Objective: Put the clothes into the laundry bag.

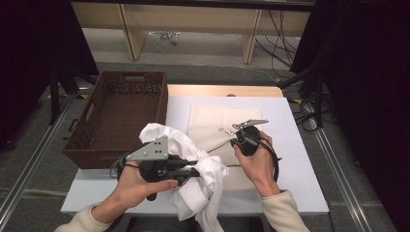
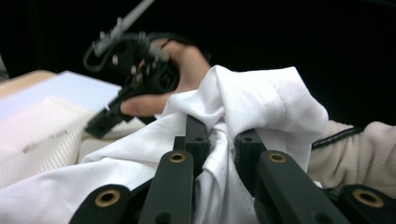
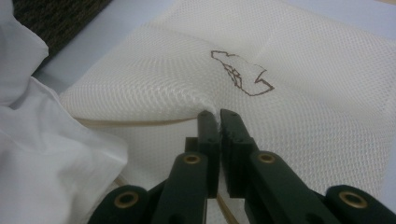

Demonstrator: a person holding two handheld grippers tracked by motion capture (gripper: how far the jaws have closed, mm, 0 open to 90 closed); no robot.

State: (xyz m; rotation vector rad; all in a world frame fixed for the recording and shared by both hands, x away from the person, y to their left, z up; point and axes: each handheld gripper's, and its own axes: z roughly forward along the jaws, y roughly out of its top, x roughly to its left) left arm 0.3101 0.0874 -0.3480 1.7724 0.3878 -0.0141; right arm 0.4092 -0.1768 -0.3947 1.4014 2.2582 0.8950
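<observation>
Shirt, clamped in the left gripper, should feed toward the mesh bag mouth beside it, which the right gripper, pinched shut on its edge, must lift wider.

Counted on the desk: two tongs, one per hand. Left tongs near the front edge, clamped on fabric; right tongs toward the middle, pinching mesh. One white garment, bunched at the front edge, partly hanging over it. One cream mesh bag lying flat mid-desk, with one brown printed mark. One brown wicker basket at the left edge. Two hands: left hand, right hand.
</observation>
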